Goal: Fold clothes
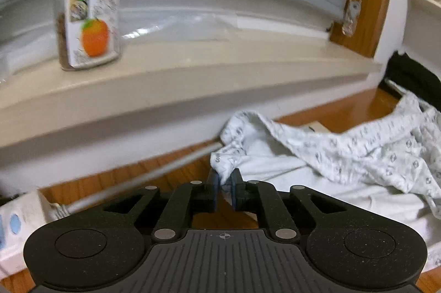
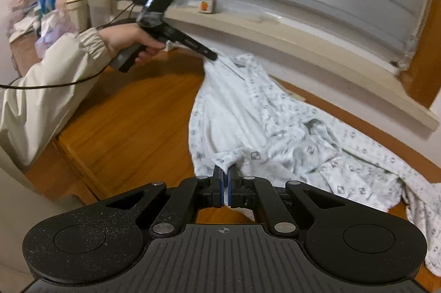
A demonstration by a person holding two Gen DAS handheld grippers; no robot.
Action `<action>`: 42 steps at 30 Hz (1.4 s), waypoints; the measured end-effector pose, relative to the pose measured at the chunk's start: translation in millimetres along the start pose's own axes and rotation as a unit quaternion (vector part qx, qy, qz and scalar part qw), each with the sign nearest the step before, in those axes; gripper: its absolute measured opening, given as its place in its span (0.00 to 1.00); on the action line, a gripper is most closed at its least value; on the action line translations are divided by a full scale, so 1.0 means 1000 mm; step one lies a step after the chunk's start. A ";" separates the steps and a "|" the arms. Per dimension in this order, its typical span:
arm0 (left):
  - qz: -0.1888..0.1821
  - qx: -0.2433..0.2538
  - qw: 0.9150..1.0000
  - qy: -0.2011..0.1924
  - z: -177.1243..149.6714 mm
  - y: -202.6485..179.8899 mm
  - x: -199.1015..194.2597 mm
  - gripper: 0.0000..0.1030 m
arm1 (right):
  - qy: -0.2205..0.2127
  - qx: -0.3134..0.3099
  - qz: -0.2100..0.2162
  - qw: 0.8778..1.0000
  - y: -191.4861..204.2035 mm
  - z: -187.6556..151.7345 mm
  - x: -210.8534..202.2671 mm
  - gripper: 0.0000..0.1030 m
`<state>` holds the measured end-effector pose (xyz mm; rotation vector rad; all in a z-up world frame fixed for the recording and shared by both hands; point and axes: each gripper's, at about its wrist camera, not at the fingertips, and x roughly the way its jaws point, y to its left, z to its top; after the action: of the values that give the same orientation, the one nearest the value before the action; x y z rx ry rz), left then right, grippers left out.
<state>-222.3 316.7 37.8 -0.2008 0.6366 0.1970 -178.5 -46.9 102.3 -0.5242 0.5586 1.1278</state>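
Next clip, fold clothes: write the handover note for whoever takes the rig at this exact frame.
Left claw: shut on an edge of the patterned white garment, at its far end near the windowsill.
Right claw: shut on another edge of the same garment, at the near end.
The garment is stretched between the two claws over the wooden table; the rest lies crumpled to the right.
Done: both grips taken, one edge spread.
Left: no neat fold shows yet; flatten the bunched part, then fold.
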 end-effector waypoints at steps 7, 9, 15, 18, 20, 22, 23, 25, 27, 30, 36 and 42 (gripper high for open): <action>0.013 0.036 0.999 -0.036 0.005 -0.019 -0.019 0.27 | 0.011 0.014 0.040 0.999 0.011 0.005 0.004 0.04; -0.001 0.037 0.998 -0.041 0.005 -0.025 -0.018 0.27 | 0.019 0.008 0.048 0.999 0.016 0.001 0.008 0.04; -0.045 0.061 0.997 -0.020 0.001 -0.048 -0.004 0.36 | 0.032 0.008 0.047 0.998 0.019 -0.005 0.020 0.04; -0.060 0.081 0.995 -0.001 -0.002 -0.064 0.006 0.40 | 0.033 0.013 0.052 0.998 0.021 -0.005 0.019 0.04; -0.064 0.092 0.994 0.011 -0.005 -0.070 0.013 0.40 | 0.036 0.018 0.061 0.997 0.025 -0.007 0.021 0.04; -0.063 0.096 0.993 0.020 -0.008 -0.072 0.017 0.40 | 0.040 0.022 0.071 0.996 0.031 -0.009 0.023 0.04; -0.063 0.096 0.993 0.025 -0.009 -0.071 0.018 0.39 | 0.042 0.022 0.075 0.996 0.034 -0.009 0.024 0.04; -0.060 0.097 0.993 0.033 -0.012 -0.070 0.021 0.39 | 0.044 0.030 0.095 0.994 0.039 -0.008 0.026 0.04; -0.048 0.096 0.994 0.034 -0.012 -0.065 0.021 0.39 | 0.046 0.050 0.124 0.990 0.041 -0.005 0.027 0.05; -0.029 0.093 0.995 0.035 -0.012 -0.058 0.021 0.39 | 0.049 0.051 0.132 0.989 0.044 -0.002 0.027 0.14; 0.005 0.082 0.996 0.036 -0.010 -0.041 0.020 0.42 | 0.021 0.037 0.090 0.995 0.032 0.006 0.014 0.34; 0.040 0.066 0.997 0.029 -0.006 -0.028 0.017 0.45 | 0.008 0.018 -0.026 0.999 -0.004 -0.010 0.029 0.36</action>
<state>-205.6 290.3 26.6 -0.0548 0.7127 0.2260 -167.3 -34.7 76.5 -0.5155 0.5753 1.0623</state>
